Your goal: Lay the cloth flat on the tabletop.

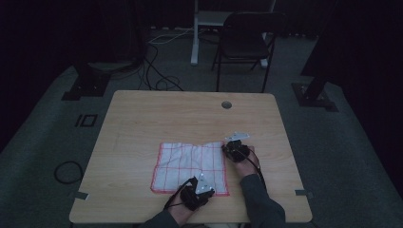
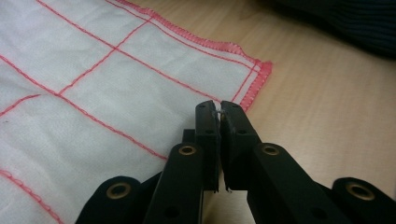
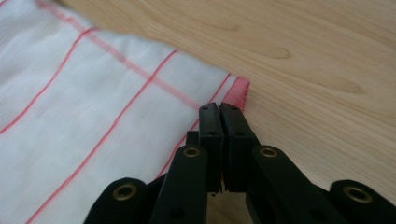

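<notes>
Cloth (image 1: 190, 166), white with a red grid and red stitched hem, lies spread on the light wooden surface (image 1: 142, 118), toward its near edge and a little right of centre, with its far edge dipping in a shallow notch. At the cloth's near right corner sits the left claw (image 1: 202, 185), and the left gripper view shows its two black jaws pressed together (image 2: 219, 112) on the hem just beside that corner, a sliver of white fabric caught between the tips. At the cloth's far right corner sits the right claw (image 1: 230, 146), and in the right gripper view its jaws (image 3: 219, 112) are likewise closed on the red edge next to the corner. Both of the person's forearms, in dark sleeves, come in from the bottom of the high view. Beyond the surface, on the grey carpeted floor (image 1: 332, 156), a dark folding chair (image 1: 244, 40) stands, and cables (image 1: 157, 71) trail off to the left.
</notes>
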Motion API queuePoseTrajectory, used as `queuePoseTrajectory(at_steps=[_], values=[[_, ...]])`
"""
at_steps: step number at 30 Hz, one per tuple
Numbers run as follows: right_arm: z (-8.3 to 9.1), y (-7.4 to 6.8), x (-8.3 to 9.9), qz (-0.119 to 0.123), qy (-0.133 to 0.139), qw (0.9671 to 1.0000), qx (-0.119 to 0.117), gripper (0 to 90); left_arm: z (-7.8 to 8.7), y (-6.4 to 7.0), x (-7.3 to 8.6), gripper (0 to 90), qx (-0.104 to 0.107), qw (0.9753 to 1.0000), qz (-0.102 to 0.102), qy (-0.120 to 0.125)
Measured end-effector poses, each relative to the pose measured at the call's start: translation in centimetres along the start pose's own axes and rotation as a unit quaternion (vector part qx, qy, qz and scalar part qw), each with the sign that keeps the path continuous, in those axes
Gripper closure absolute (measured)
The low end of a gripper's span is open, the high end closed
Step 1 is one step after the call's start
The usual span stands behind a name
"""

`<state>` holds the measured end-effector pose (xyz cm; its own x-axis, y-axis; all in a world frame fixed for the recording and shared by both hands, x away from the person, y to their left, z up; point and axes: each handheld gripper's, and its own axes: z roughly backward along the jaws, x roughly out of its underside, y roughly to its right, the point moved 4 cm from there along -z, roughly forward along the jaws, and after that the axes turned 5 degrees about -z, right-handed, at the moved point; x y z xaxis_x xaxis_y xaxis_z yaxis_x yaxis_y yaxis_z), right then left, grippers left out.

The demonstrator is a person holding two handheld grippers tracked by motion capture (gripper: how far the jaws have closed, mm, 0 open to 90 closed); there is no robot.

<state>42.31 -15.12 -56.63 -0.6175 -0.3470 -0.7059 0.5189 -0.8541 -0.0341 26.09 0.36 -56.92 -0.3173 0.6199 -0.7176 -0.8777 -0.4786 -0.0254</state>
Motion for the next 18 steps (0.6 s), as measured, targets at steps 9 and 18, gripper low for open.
queuePoseTrajectory(at_steps=[9,18], values=[[-0.2,0.8,-0.2,-0.017,0.001,0.9998,0.010,87.7,0.3,-0.7,-0.2,78.9,-0.001,0.9997,0.024,0.010],[0.6,0.7,-1.8,-0.022,0.018,0.9995,0.015,70.8,3.5,-6.9,-0.7,71.8,-0.096,0.9931,0.056,0.038]])
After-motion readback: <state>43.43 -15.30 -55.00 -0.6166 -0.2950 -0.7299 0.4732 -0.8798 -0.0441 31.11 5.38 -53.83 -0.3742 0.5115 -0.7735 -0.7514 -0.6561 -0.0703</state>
